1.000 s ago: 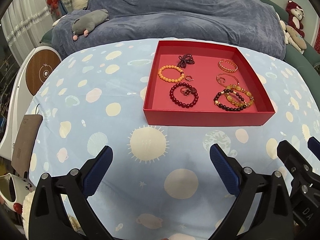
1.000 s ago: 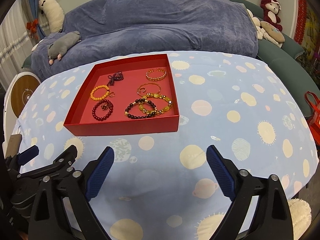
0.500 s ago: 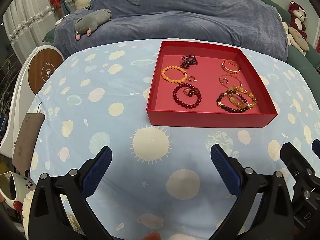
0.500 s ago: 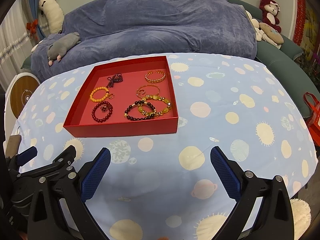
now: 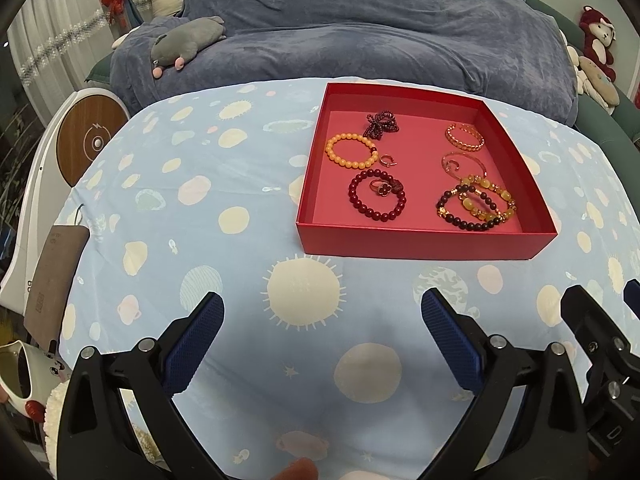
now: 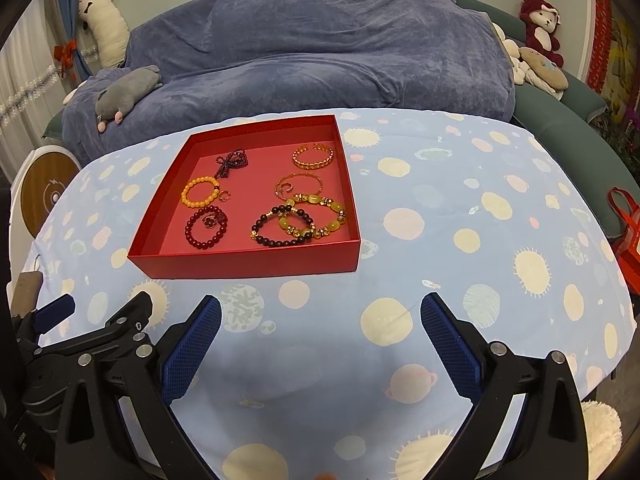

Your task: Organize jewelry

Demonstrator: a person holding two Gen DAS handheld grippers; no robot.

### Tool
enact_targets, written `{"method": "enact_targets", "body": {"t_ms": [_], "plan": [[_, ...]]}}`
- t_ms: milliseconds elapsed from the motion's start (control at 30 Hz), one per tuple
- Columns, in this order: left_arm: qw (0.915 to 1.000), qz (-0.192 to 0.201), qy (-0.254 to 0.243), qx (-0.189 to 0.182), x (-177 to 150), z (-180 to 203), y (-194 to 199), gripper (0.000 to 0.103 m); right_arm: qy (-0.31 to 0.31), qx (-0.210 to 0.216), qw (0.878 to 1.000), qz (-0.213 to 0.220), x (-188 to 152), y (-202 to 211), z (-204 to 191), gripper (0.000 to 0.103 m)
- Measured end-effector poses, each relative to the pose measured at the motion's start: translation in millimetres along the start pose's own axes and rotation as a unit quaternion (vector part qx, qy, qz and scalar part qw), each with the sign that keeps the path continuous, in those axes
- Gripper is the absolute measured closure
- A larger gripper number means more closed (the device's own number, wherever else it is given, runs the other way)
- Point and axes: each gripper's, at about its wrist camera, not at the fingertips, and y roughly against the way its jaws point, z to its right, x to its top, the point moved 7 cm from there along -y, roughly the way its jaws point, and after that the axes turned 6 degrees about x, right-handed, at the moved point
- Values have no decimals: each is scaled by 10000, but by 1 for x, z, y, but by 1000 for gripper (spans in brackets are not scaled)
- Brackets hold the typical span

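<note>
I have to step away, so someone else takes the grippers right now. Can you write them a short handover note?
Left gripper: open, empty, above the tablecloth, short of the red box.
Right gripper: open, empty, beside the left one, also short of the box.
Jewelry is all in the box: orange bead bracelet, dark red bead bracelet with a ring inside its loop, small ring, dark bead bunch, gold chain bracelet, thin bangle, two overlapping bracelets.
Done: nothing gripped yet.
Left: probably separating the overlapping pieces.
</note>
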Motion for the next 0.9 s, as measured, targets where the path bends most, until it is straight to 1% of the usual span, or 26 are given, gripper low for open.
{"method": "enact_targets", "body": {"t_ms": [333,900], "plan": [[10000,13,-3,-29,1,0,-1,8,30,3,10000,33,5,-1,-2,7],[9999,39,33,-104,0,-2,0,9,23,0,10000,34,5,0,-3,7]]}}
